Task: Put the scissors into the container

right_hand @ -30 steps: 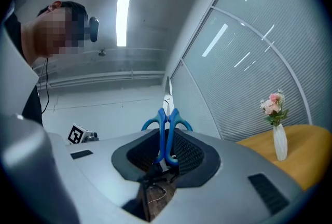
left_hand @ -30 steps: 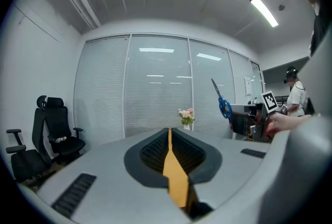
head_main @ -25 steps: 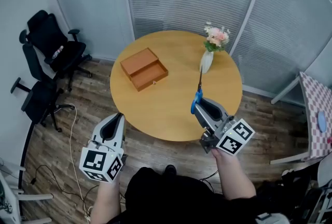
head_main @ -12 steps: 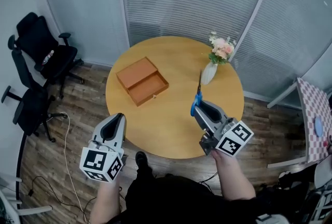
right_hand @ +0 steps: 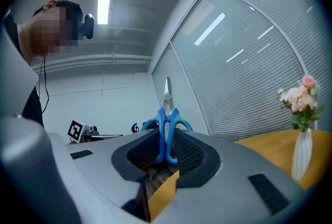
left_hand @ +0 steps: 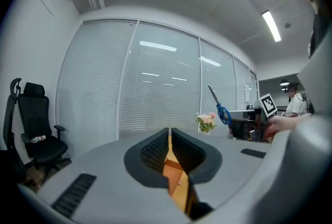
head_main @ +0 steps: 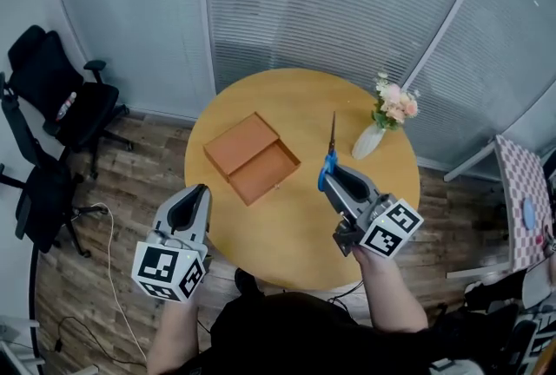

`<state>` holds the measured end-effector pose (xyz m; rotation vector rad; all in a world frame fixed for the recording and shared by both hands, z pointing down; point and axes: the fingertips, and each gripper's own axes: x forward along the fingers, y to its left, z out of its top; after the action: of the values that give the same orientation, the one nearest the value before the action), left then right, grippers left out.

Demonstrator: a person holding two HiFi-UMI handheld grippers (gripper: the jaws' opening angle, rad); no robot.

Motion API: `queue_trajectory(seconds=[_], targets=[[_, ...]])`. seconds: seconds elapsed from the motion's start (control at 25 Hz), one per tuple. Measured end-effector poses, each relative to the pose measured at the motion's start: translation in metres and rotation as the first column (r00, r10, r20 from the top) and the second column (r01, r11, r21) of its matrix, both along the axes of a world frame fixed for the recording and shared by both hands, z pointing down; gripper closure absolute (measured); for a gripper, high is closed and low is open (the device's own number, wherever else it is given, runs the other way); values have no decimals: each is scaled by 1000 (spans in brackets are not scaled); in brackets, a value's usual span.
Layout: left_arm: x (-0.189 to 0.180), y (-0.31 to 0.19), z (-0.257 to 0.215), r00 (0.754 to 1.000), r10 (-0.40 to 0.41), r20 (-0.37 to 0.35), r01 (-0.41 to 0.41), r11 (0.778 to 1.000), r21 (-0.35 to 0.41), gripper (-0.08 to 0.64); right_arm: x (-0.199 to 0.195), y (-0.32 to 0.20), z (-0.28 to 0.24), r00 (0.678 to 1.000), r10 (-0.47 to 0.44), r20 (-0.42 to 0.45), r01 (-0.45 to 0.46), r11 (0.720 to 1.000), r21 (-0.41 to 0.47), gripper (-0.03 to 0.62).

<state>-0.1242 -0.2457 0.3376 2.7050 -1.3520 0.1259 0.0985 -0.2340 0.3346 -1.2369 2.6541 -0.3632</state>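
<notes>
**A:** What are we holding in our right gripper (head_main: 334,177)?

**B:** We are holding the scissors (head_main: 328,158). The jaws are squeezing the blue handles, and the shiny blades are sticking out past them. The scissors are hanging in the air over the round table (head_main: 300,221), not touching it.

**A:** And what is our left gripper (head_main: 195,200) doing?

**B:** It is holding nothing. Its jaws are nearly closed, with only a thin slit between them. It is waiting low at the near edge of the table.

**A:** Where are we putting the scissors?

**B:** Into the wooden box (head_main: 240,144). It is lying open on the table, to the left of the scissors and a little apart from them.

**A:** So which step are we doing?

**B:** We think we are carrying them over. Nothing is in the box yet. Next we are going to need to move left, get over the open half, tip the blades down flat, and let go gently. We should also be staying away from the flower vase (head_main: 368,141) on the right.
</notes>
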Motion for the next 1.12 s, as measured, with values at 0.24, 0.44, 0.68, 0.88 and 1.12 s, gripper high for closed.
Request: queue_trajectory(seconds=[0.24, 0.44, 0.68, 0.88, 1.12], targets=[[-12, -38, 16, 998, 58, -6, -59, 997, -40, 531, -22, -38, 11, 999, 26, -42, -27, 999, -25, 495], [-7, -65, 34, 998, 60, -5, -60, 995, -79, 531, -25, -62, 35, 997, 10, -79, -16, 997, -74, 495], [1, -76, 49, 1000, 20, -8, -21, 993, -120, 531, -20, -89, 77, 987, -56, -153, 37, 992, -124, 495], [12, -80, 63, 1000, 8, 20, -4, 988, -154, 531, -21, -113, 122, 963, -138, -231, 95, 977, -189, 495], [11, -82, 75, 999, -22, 40, 29, 982, -186, 531, -36, -134, 182, 915, -253, -316, 170, 949, -265, 495]])
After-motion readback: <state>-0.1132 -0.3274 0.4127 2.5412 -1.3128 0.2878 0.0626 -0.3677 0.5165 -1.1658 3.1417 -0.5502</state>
